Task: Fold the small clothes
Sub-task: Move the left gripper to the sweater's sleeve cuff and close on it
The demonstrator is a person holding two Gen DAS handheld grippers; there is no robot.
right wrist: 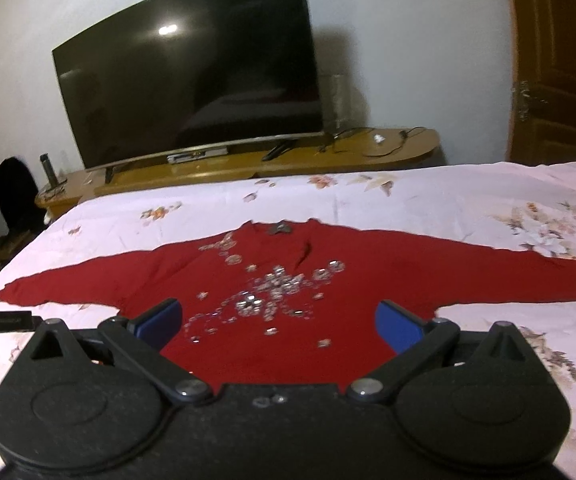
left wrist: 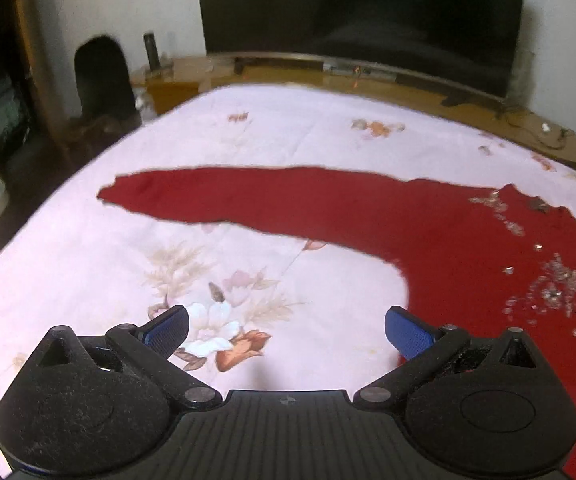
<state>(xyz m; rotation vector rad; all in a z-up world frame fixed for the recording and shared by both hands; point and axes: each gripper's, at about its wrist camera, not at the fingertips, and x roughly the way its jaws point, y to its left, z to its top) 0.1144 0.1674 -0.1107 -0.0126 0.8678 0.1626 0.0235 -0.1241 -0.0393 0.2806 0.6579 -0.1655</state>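
Your red sequined top (right wrist: 288, 280) lies flat on the floral bedsheet (right wrist: 448, 204), sleeves spread wide, ready for folding. Your left gripper (left wrist: 286, 330) and right gripper (right wrist: 279, 322) hover above it, jaws apart, holding nothing.

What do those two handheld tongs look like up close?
Both look alike. The left tongs and right tongs have matte black bodies with a ribbed centre, round hubs, silver rivets, angled black link arms, and blue textured pads at the tips.
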